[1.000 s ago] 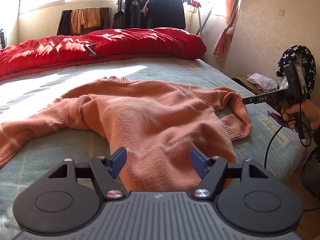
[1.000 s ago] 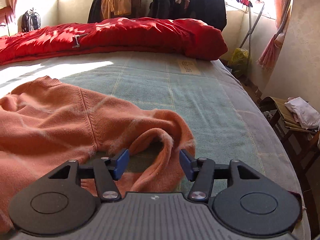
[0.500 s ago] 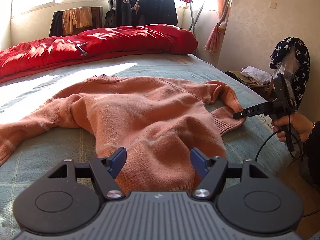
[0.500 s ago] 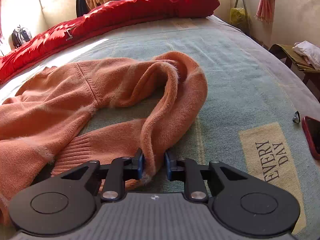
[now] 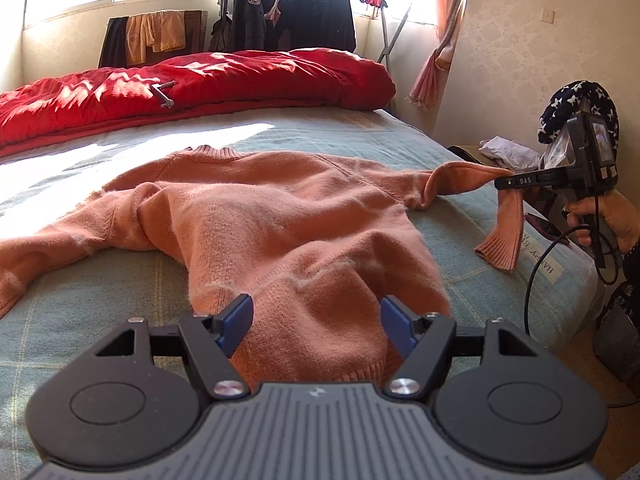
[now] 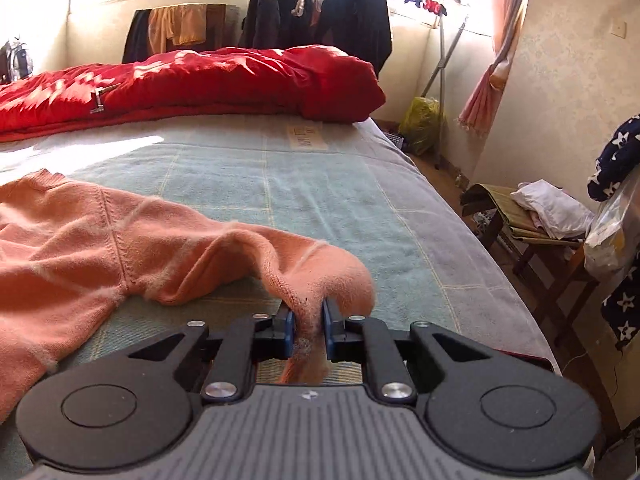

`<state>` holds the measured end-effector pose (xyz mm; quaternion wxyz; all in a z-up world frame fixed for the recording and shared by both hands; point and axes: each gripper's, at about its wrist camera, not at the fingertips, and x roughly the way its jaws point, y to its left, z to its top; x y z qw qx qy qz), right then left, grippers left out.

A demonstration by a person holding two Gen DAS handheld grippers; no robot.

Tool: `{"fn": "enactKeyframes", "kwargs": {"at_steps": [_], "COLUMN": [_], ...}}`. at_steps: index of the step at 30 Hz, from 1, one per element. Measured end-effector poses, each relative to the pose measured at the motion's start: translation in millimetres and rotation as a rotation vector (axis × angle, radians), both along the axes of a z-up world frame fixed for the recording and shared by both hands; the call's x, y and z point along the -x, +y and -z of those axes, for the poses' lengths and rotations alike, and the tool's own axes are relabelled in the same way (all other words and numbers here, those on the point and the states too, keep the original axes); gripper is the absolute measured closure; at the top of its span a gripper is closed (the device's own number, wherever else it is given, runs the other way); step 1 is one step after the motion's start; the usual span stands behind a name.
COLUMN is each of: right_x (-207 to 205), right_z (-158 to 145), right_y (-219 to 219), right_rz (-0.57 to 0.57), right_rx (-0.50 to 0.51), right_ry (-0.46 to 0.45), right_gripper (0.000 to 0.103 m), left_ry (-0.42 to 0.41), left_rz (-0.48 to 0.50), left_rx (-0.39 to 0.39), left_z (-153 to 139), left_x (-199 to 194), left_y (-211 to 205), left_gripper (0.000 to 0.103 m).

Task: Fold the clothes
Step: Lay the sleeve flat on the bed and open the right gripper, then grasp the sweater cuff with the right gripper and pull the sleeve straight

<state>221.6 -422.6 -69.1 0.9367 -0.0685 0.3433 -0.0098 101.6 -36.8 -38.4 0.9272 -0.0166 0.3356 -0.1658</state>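
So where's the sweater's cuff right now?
In the left wrist view the ribbed cuff hangs at right over the bed's edge, below the right gripper.

Pale green checked bed point(image 5: 100, 288), orange sweater point(image 5: 280, 220) spread flat, red quilt point(image 5: 200, 80) behind, perhaps folded.

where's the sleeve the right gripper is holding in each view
Left wrist view: the salmon-pink knitted sweater's sleeve is far right, lifted off the green bed cover, its ribbed cuff hanging below the right gripper.
Right wrist view: the same sleeve is bottom centre, pinched between the closing jaws.
Shared landmark: the red quilt across the far end of the bed.
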Motion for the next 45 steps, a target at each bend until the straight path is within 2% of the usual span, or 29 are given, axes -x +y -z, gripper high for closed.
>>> {"fn": "enactKeyframes", "kwargs": {"at_steps": [4, 7, 10, 11, 14, 19, 26, 29, 33, 37, 39, 41, 45], "right_x": [1.0, -2.1, -3.6, -0.9, 4.6, 8.3, 1.5, 3.4, 32.3, 51.7, 52.7, 49.5, 45.0], "right_z": [23.1, 46.5, 62.4, 64.8, 71.7, 82.1, 85.0, 73.4, 37.4, 19.1, 24.1, 35.4, 68.6], "right_y": [44.3, 74.0, 83.3, 82.9, 79.8, 85.4, 86.0, 83.1, 56.2, 4.0, -25.1, -46.4, -65.9], "right_rz": [-0.13, -0.178, -0.18, -0.174, -0.186, -0.214, -0.204, -0.21, -0.249, -0.159, -0.091, -0.045, -0.002], "right_rx": [0.008, -0.001, -0.039, -0.063, -0.134, -0.129, -0.138, -0.15, -0.177, -0.19, -0.236, -0.315, -0.54], "right_ry": [0.05, 0.107, 0.132, 0.12, 0.117, 0.122, 0.157, 0.182, 0.075, 0.002, 0.018, 0.054, 0.09], "right_gripper": [0.084, 0.075, 0.063, 0.055, 0.021, 0.0, 0.0, 0.0, 0.01, 0.018, 0.034, 0.041, 0.042], "left_ry": [0.003, 0.003, 0.002, 0.003, 0.009, 0.013, 0.02, 0.016, 0.007, 0.009, 0.009, 0.01, 0.019], "left_rz": [0.006, -0.001, -0.008, -0.009, -0.013, -0.011, -0.021, -0.015, -0.001, 0.008, 0.014, 0.018, 0.024], "left_rx": [-0.005, -0.004, -0.002, 0.0, 0.002, 0.002, 0.009, 0.001, 0.01, 0.013, 0.01, 0.011, -0.006], "left_z": [0.7, -0.1, -0.3, 0.0, 2.0, 3.3, 5.5, 4.1, 2.0, 3.1, 3.1, 3.0, 3.6], "left_x": [2.6, 3.8, 4.5, 4.5, 3.9, 4.0, 4.2, 6.1, 7.1, 3.2, 1.6, 0.2, -1.1], "left_y": [-1.3, 0.1, 2.2, 2.7, 2.7, 1.8, 5.3, 4.2, 3.7, -1.0, -5.0, -9.0, -15.9], "left_gripper": [0.032, 0.032, 0.032, 0.032, 0.031, 0.031, 0.031, 0.031, 0.031, 0.031, 0.031, 0.031, 0.031]}}
